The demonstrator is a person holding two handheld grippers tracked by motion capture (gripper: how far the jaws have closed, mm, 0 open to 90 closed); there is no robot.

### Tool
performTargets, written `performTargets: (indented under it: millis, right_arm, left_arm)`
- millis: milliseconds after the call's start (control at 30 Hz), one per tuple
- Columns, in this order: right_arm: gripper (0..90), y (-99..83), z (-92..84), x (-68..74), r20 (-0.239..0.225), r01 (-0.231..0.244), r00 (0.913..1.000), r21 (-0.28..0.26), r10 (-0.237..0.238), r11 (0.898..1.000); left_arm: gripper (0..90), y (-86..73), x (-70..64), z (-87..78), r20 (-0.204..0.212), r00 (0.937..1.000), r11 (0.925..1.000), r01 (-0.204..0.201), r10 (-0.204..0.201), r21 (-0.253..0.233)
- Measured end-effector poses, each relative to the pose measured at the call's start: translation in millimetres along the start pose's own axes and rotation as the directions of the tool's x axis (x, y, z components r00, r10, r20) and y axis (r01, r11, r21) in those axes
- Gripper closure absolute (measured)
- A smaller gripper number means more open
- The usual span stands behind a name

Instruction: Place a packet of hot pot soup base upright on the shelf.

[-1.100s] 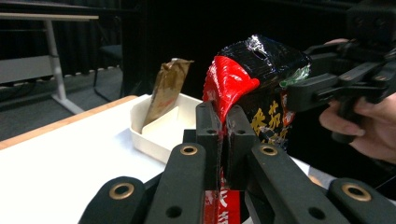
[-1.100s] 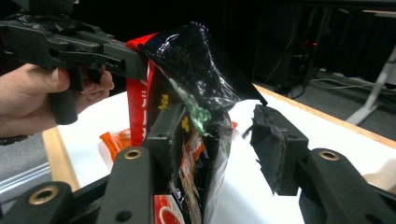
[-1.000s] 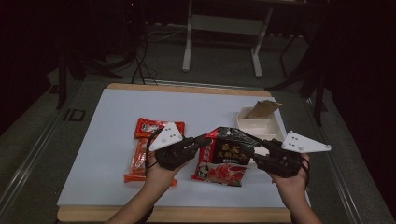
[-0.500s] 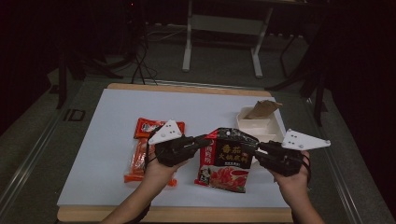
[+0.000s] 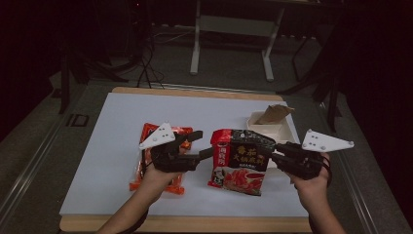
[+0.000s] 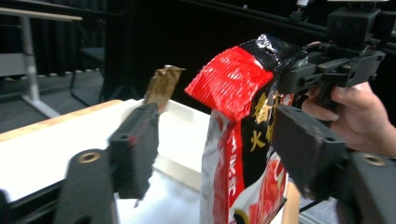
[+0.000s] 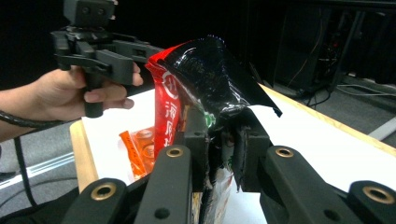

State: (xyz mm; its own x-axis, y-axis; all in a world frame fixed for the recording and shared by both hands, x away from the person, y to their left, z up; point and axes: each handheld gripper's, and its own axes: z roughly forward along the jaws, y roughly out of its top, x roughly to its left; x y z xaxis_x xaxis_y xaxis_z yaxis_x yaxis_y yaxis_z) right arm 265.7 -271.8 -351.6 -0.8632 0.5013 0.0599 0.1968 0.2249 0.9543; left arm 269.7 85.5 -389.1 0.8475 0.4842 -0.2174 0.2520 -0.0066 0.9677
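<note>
Dim room, grey floor (image 5: 234, 73), white metal stand (image 5: 233, 24) behind.

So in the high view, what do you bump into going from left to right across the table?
Orange packet → left gripper → red and black bag → right gripper

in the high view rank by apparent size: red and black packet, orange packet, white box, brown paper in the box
1. red and black packet
2. orange packet, partly hidden by the left hand, so unsure against the first
3. white box, partly hidden
4. brown paper
</note>
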Motion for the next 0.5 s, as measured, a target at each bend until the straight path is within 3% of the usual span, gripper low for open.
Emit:
performTargets:
  millis: [67, 200, 400, 500]
  right_arm:
    - [78.0, 1.2, -1.3, -1.7, 0.004, -0.004, 1.0000, -0.008, 0.004, 1.000]
    - [78.0, 4.4, -3.1, -4.9, 0.012, 0.001, 0.9999, -0.018, -0.001, 1.000]
    - [77.9, 10.9, -5.8, -11.4, 0.018, 0.020, 0.9997, -0.039, -0.019, 0.999]
    - [78.0, 14.1, -8.2, -15.8, 0.034, 0.014, 0.9994, -0.049, -0.012, 0.999]
  left_arm:
    - [26.8, -0.7, 0.3, -3.2, -0.001, 1.0000, 1.0000, 0.008, -0.008, 0.000]
    - [18.4, -7.4, 0.6, -10.0, 0.028, 0.9994, 0.9997, -0.020, 0.019, 0.013]
    - [2.2, -23.8, 0.1, -16.7, 0.006, 0.9999, 0.9979, -0.011, 0.010, 0.064]
    - [2.1, -30.4, 0.6, -21.6, -0.016, 0.9998, 0.9969, -0.005, 0.006, 0.078]
